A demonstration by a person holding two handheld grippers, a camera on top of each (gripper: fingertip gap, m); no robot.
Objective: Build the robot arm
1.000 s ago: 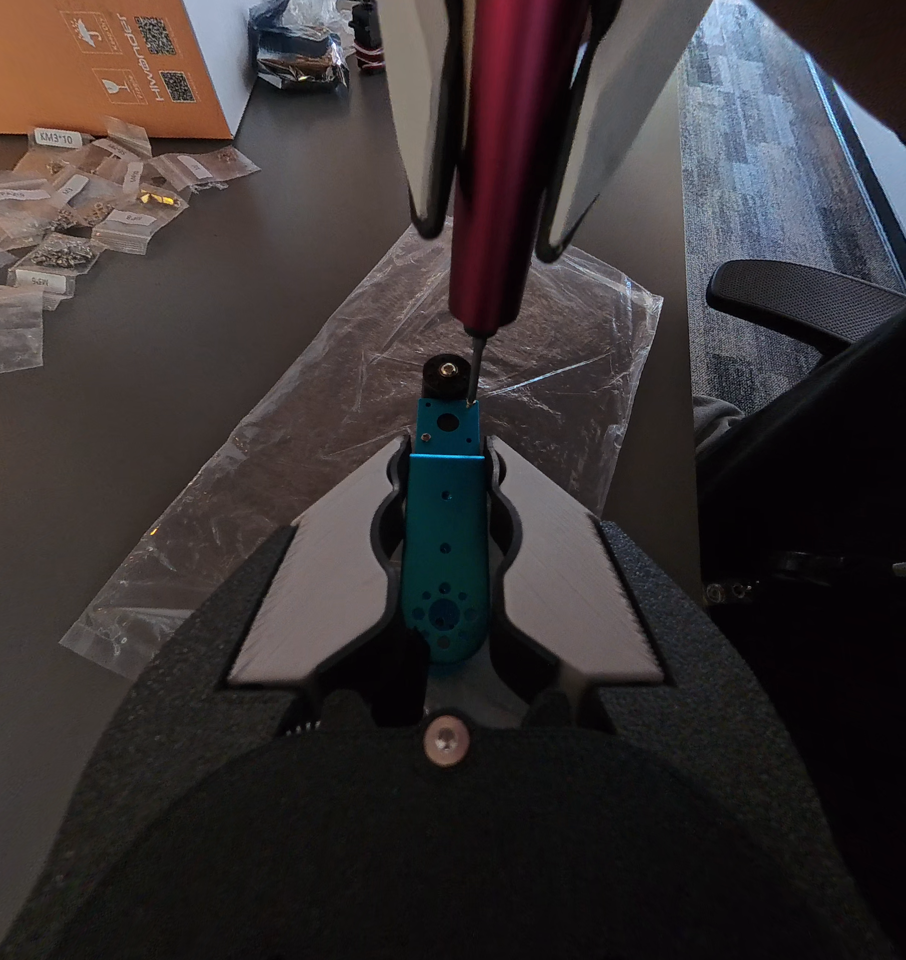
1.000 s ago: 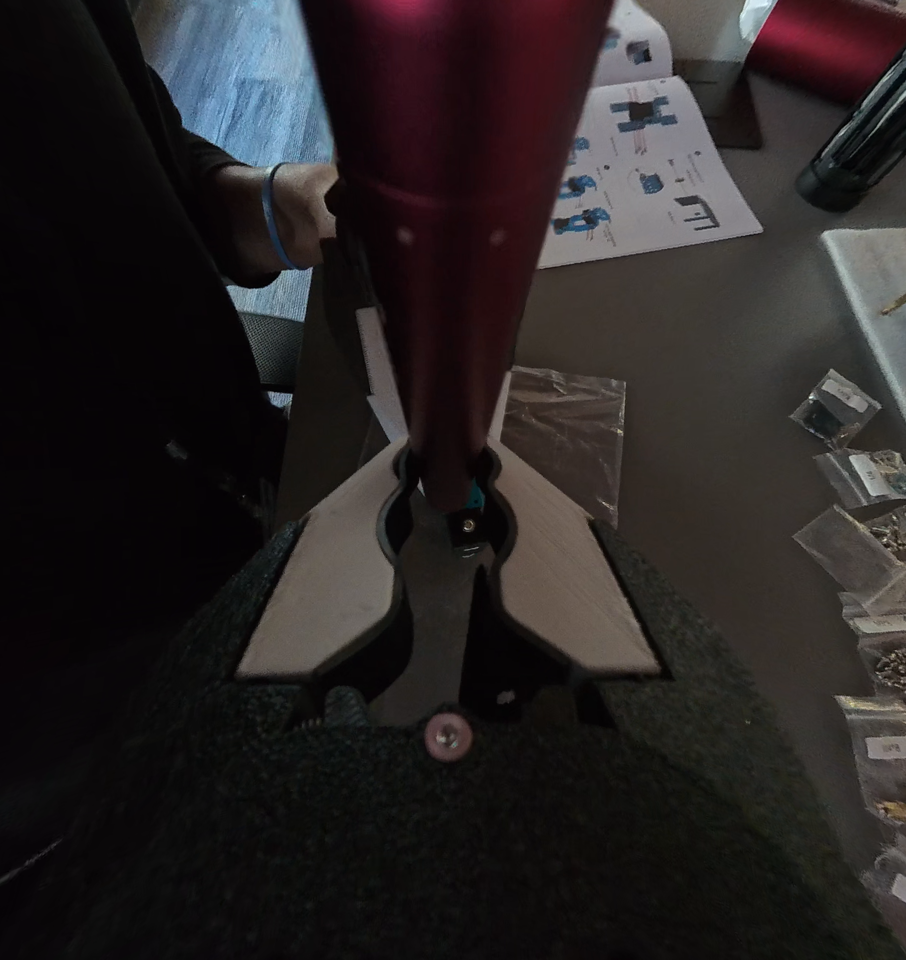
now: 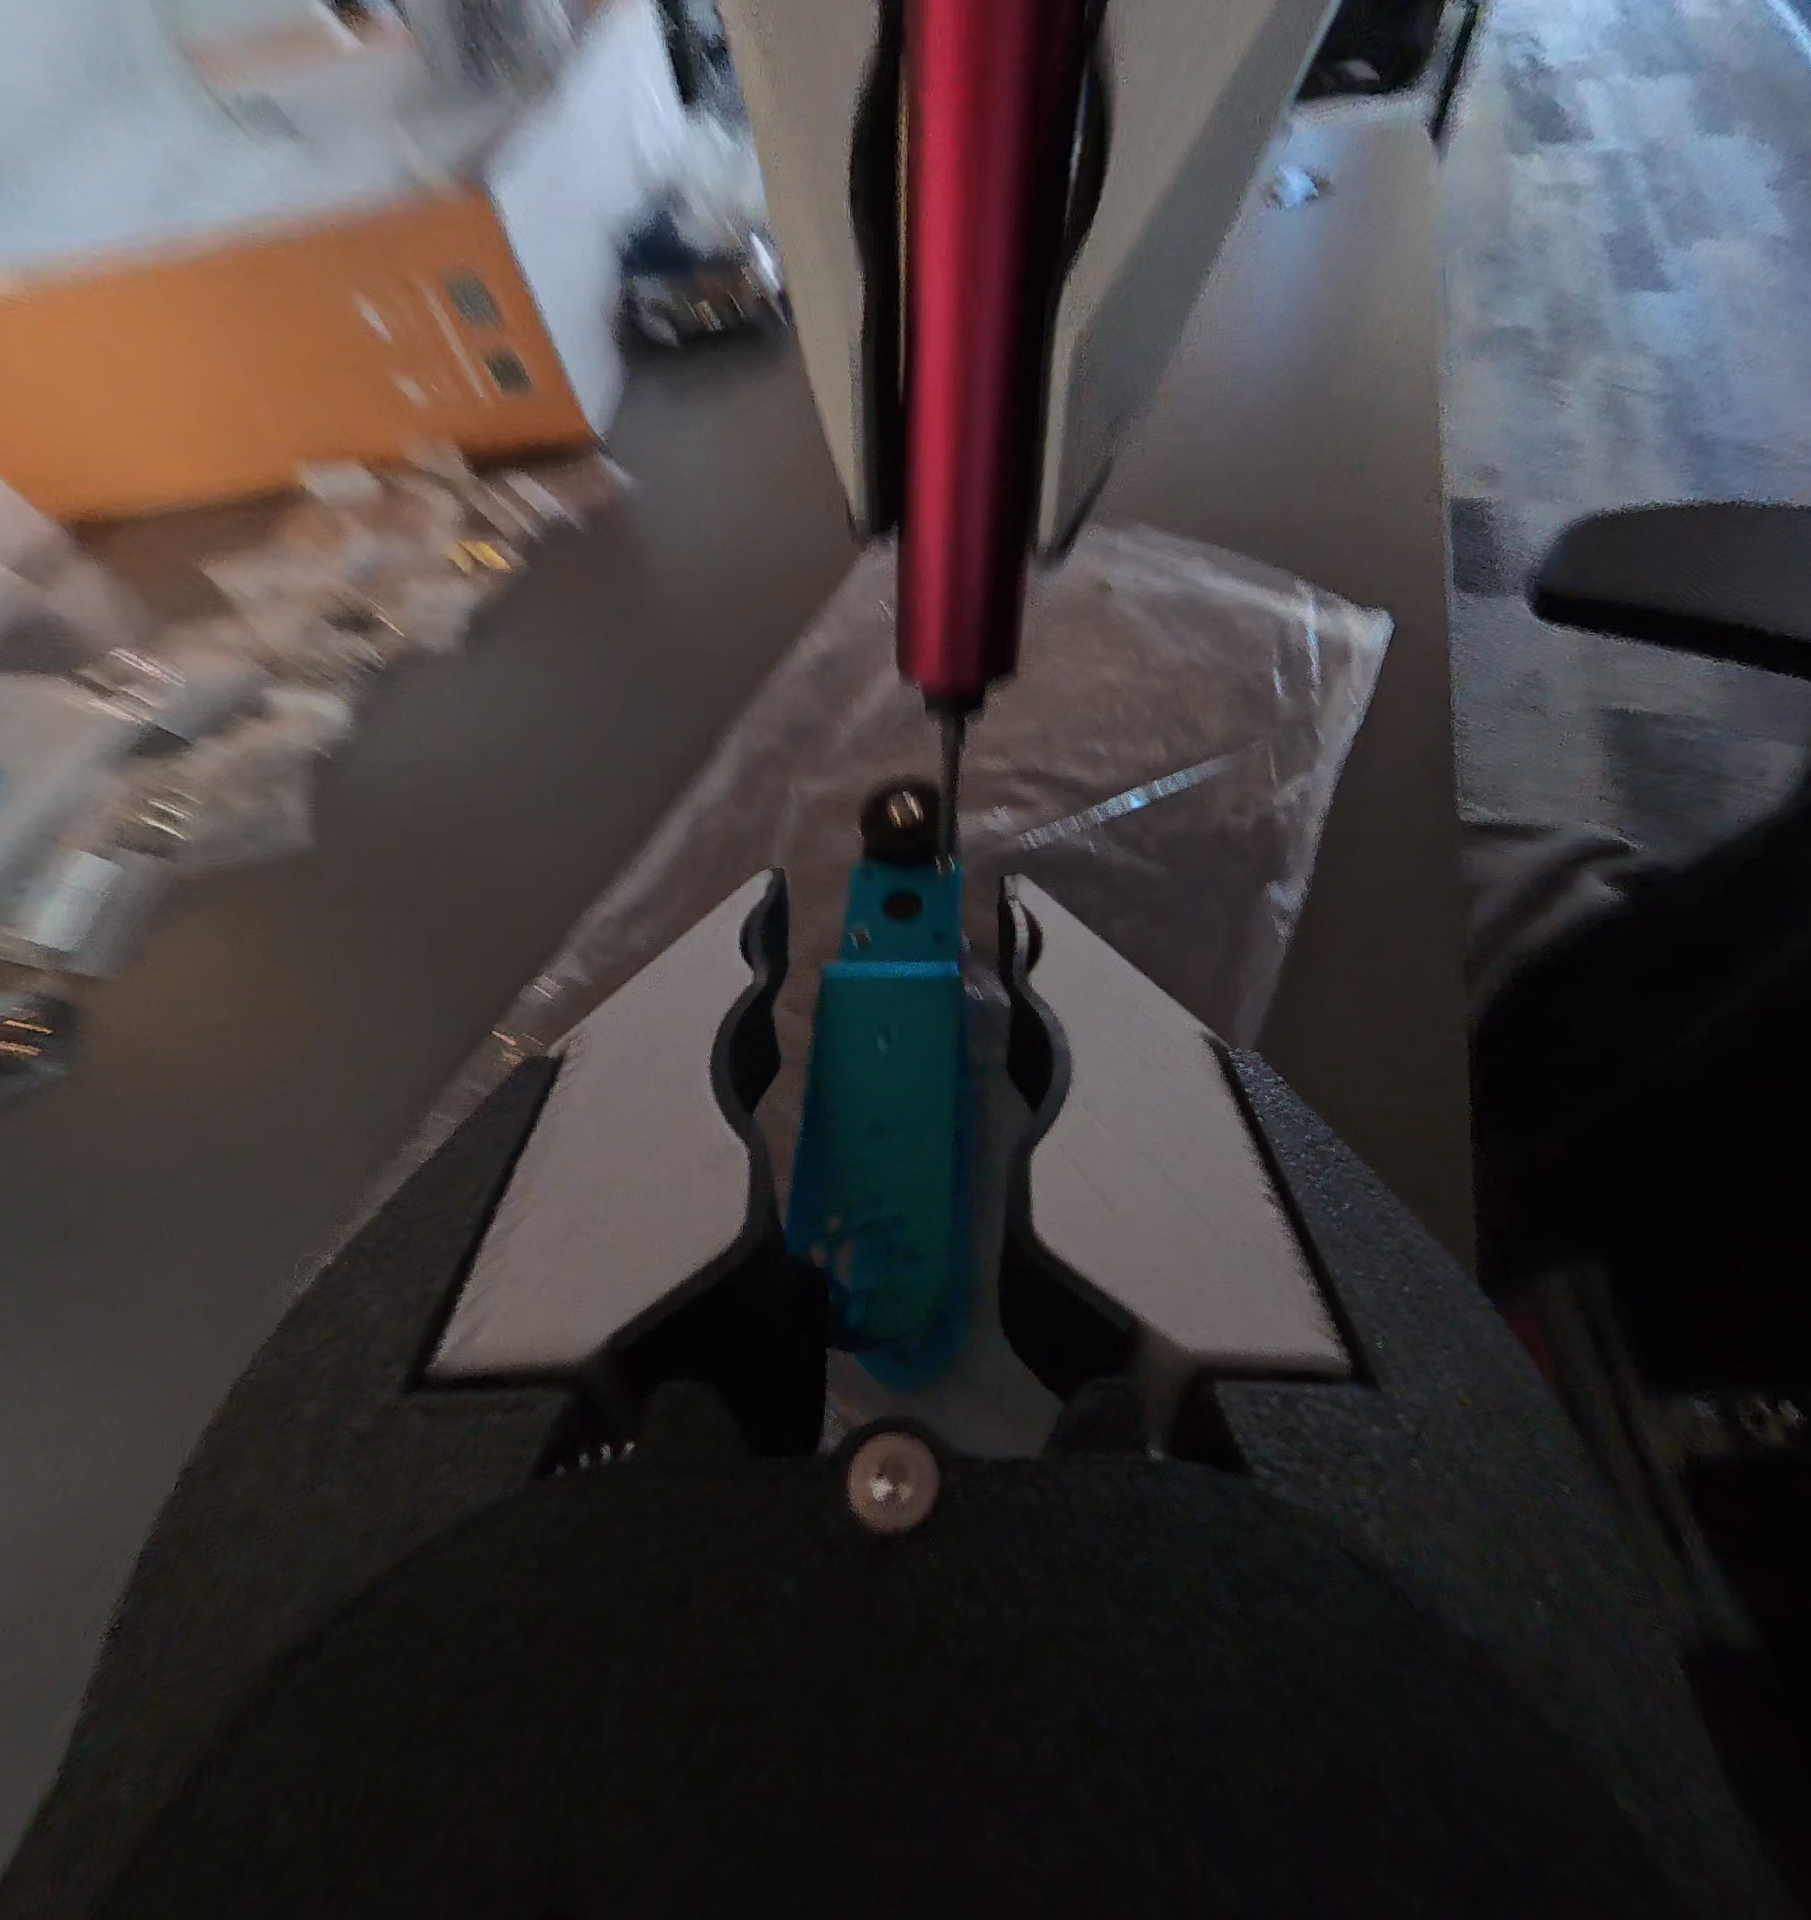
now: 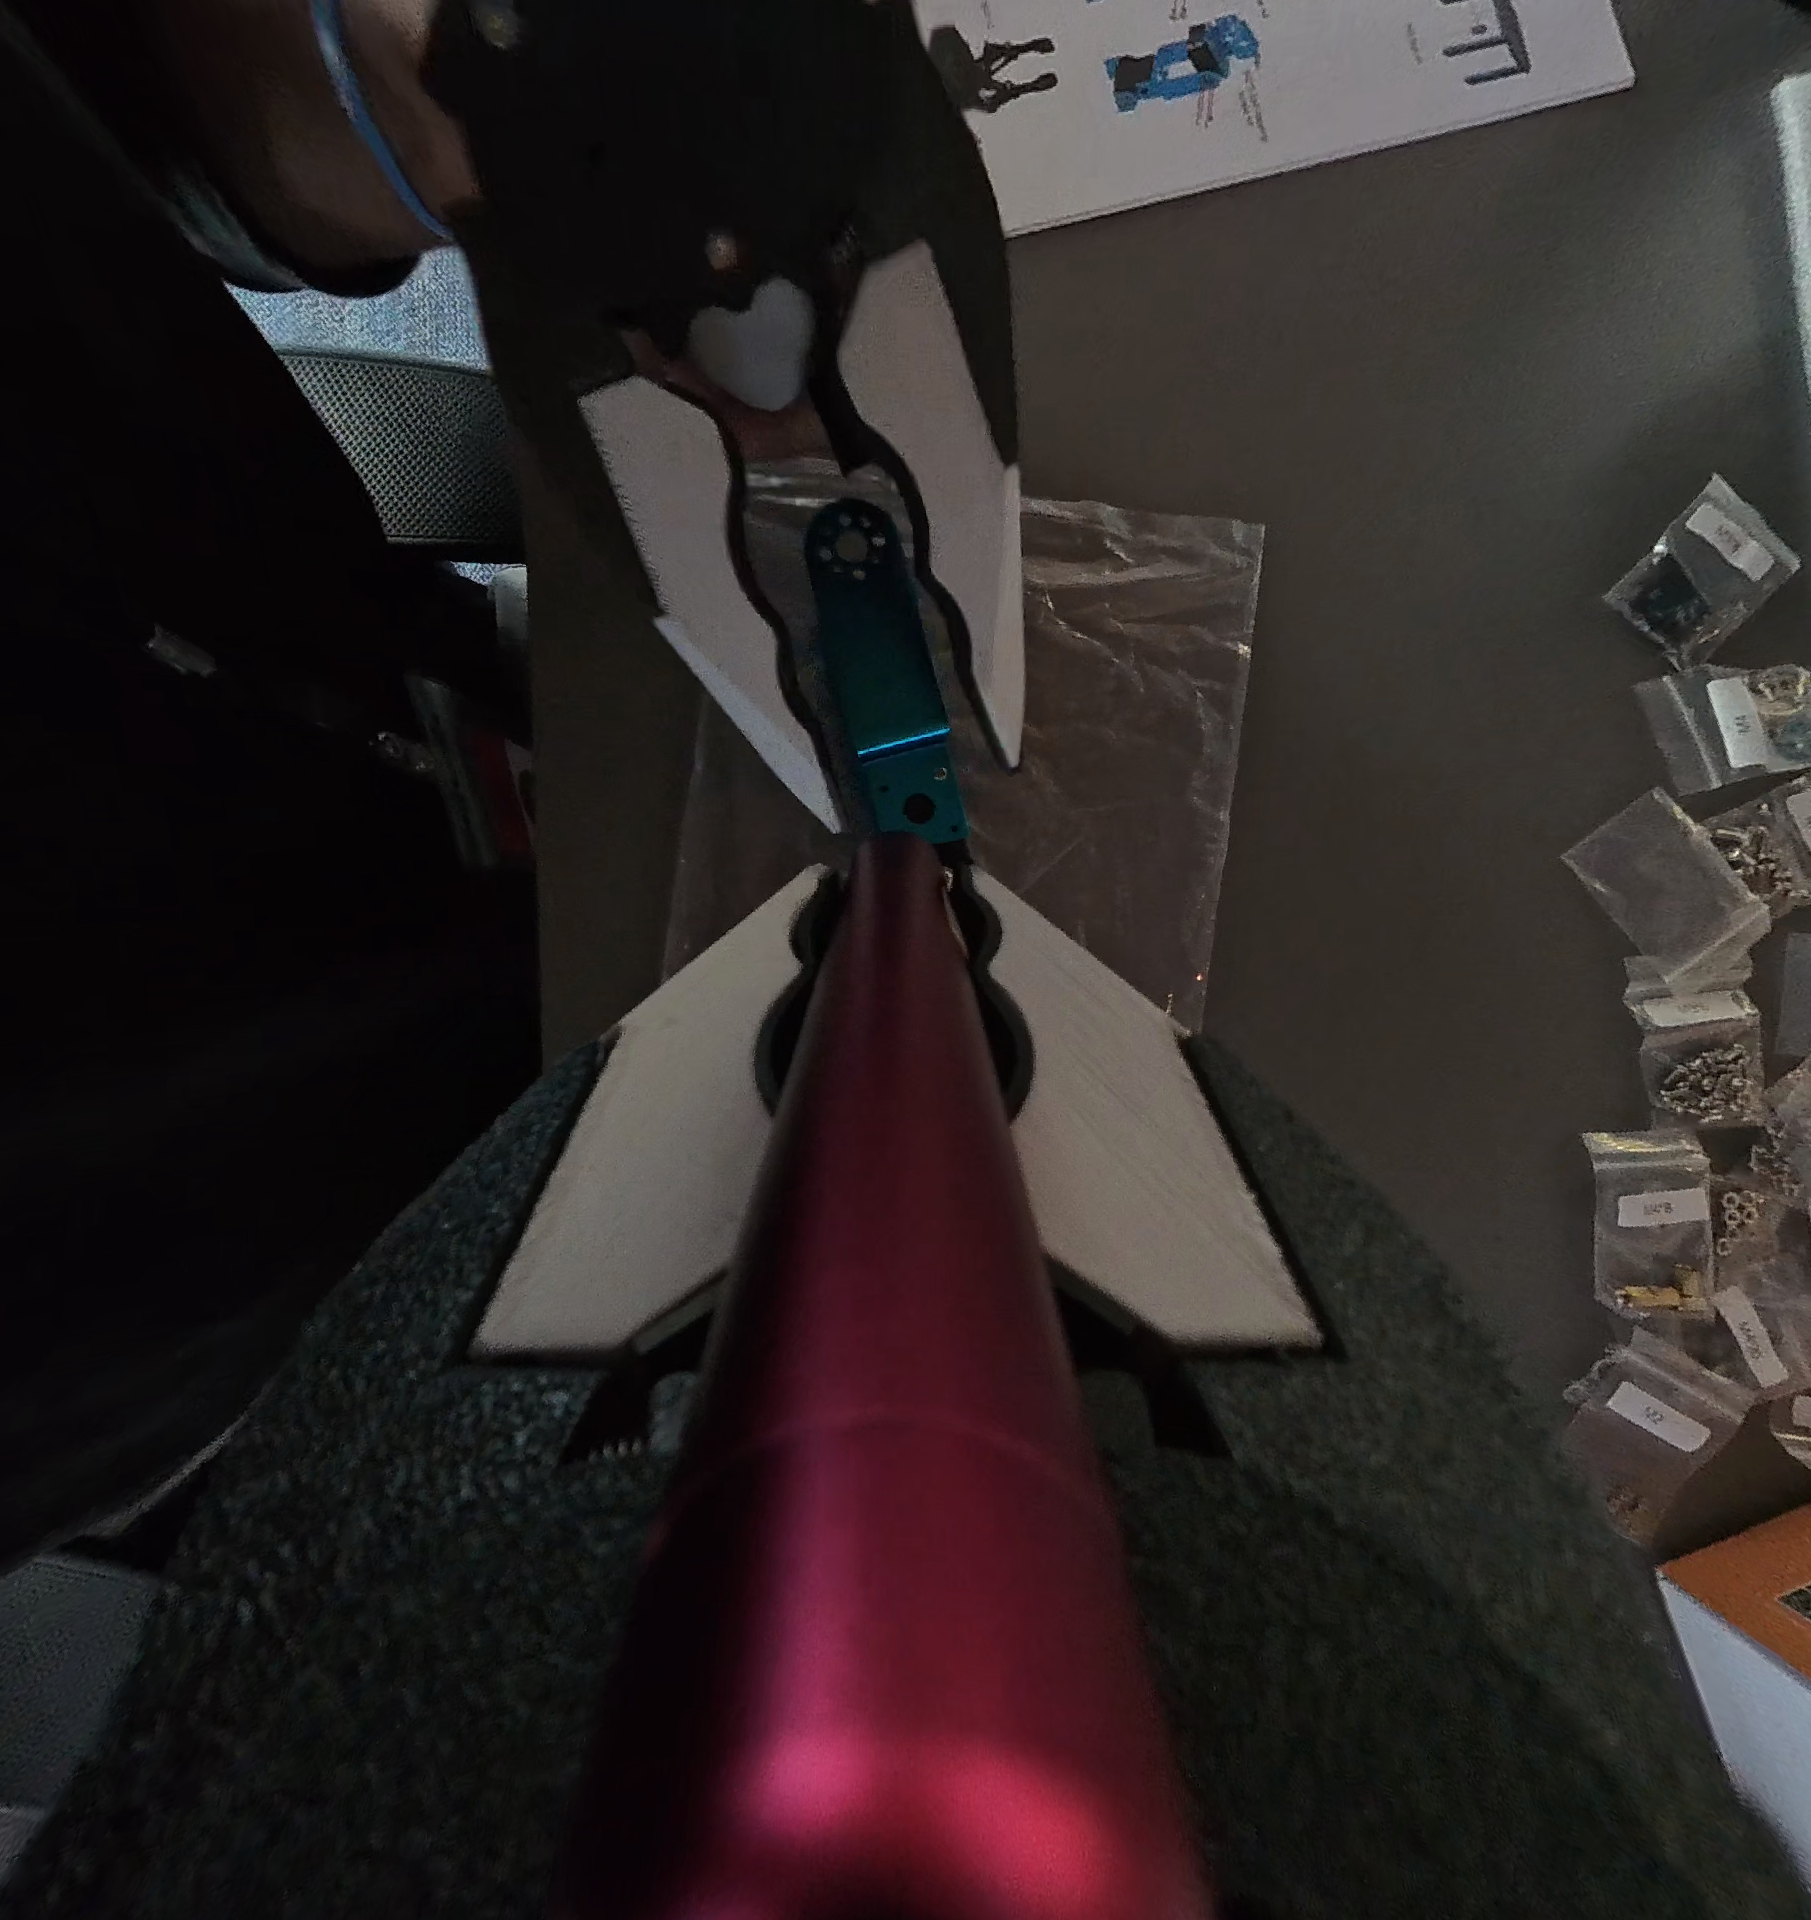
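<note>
A: What does the left gripper [image 3: 885,914] have?

B: A blue bracket [image 3: 885,1122]. It sits between the two fingers. The jaws stand a little apart, and there are gaps on both sides of the bracket, so it is hard to tell if they pinch it. The view is blurry too.

A: And the right gripper [image 4: 901,883]?

B: It is closed around a red screwdriver [image 4: 880,1351]. The thick red handle runs right down between the fingers and fills the middle of its view.

A: Where does the screwdriver point?

B: At the front end of the bracket. In the left view the thin bit [image 3: 948,790] touches the bracket's top corner, just beside a small black round part [image 3: 899,821].

A: What is under them?

B: A clear plastic bag [image 4: 1119,665] lies flat on the dark table [image 4: 1400,520], below the bracket.

A: What else is on the table?

B: Many small bags of screws [image 4: 1711,1039] lie to the right in the right view. An orange box [image 3: 236,364] is near them. A white sheet with pictures [image 4: 1296,94] lies farther off.
</note>
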